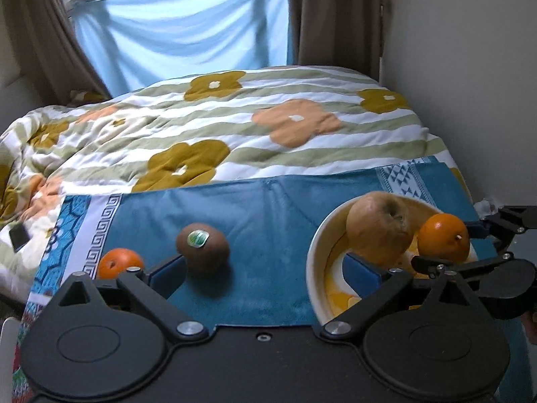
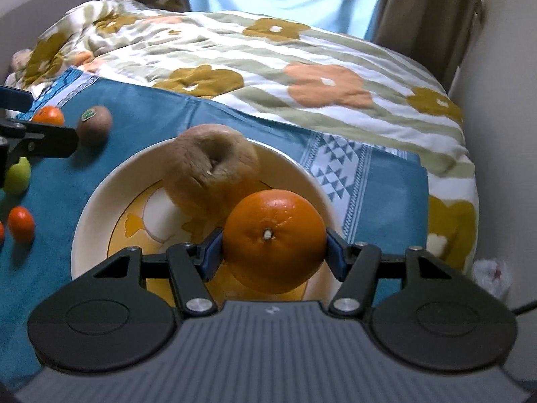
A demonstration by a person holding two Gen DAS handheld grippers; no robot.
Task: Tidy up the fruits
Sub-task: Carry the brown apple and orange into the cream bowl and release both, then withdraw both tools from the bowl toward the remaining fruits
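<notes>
My right gripper is shut on a large orange, held just above the near side of a white bowl with a yellow pattern. A brown wrinkled apple lies in the bowl's far half. In the left wrist view the same bowl, apple and held orange are at the right. My left gripper stands open over the blue towel with nothing between its fingers. A brown kiwi with a green sticker lies by its left finger, and a small orange sits further left.
The towel lies on a bed with a flowered quilt. Left of the bowl lie a green fruit and a small orange fruit. A wall runs along the right side, curtains at the back. A dark phone lies on the quilt.
</notes>
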